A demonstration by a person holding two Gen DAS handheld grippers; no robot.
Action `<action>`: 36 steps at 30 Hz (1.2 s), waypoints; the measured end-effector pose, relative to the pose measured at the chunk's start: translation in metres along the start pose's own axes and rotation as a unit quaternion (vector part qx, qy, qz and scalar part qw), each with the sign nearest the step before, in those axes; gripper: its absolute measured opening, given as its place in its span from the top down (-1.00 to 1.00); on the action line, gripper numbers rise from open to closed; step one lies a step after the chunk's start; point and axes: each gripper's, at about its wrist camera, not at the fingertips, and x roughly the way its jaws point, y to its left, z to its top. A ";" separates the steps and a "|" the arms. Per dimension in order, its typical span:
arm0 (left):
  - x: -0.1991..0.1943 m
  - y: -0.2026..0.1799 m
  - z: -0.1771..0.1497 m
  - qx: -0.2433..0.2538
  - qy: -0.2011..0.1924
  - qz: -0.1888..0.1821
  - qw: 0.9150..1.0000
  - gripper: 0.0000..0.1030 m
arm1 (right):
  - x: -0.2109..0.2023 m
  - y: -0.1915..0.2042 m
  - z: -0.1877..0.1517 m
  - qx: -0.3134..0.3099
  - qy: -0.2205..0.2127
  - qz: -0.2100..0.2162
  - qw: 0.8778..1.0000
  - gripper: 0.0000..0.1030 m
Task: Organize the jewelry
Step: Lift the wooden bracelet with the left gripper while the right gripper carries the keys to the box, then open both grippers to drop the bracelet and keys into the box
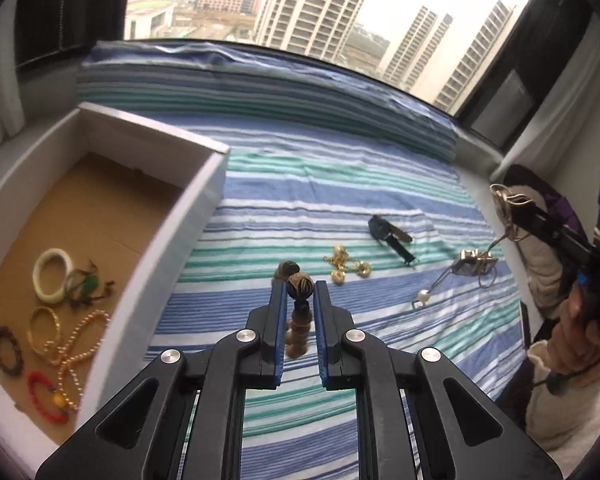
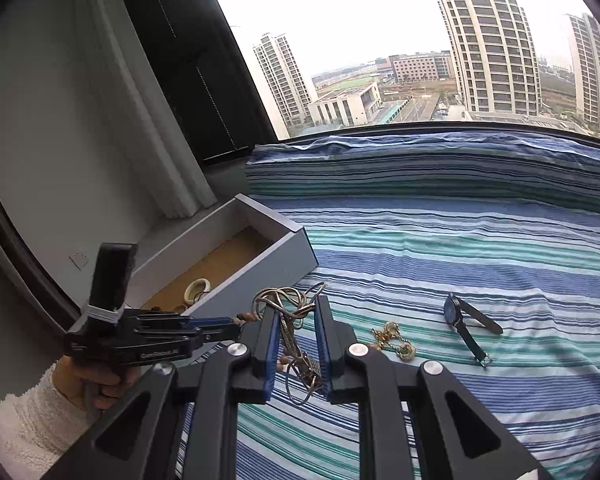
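Beaded bracelet [image 1: 299, 312] hangs lengthwise in left claw [image 1: 299, 292]; right claw [image 2: 298, 312] grips chain necklace [image 2: 290, 308].

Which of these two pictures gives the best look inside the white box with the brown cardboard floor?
The left wrist view: the white box lies open, showing bracelets and a pearl strand. The right wrist view sees it side-on, revealing only a cream bangle.

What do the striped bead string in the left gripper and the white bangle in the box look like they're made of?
The striped bead string looks like carved or painted wood: matte brown beads with dark banding. The white bangle in the cardboard-floored box looks like smooth jade-like stone or plastic; its creamy, slightly glossy surface leaves it open.
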 end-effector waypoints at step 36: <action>-0.045 0.248 -0.006 -0.155 -0.038 0.265 0.951 -0.36 | 0.231 0.134 0.108 -0.082 0.040 0.040 0.995 0.04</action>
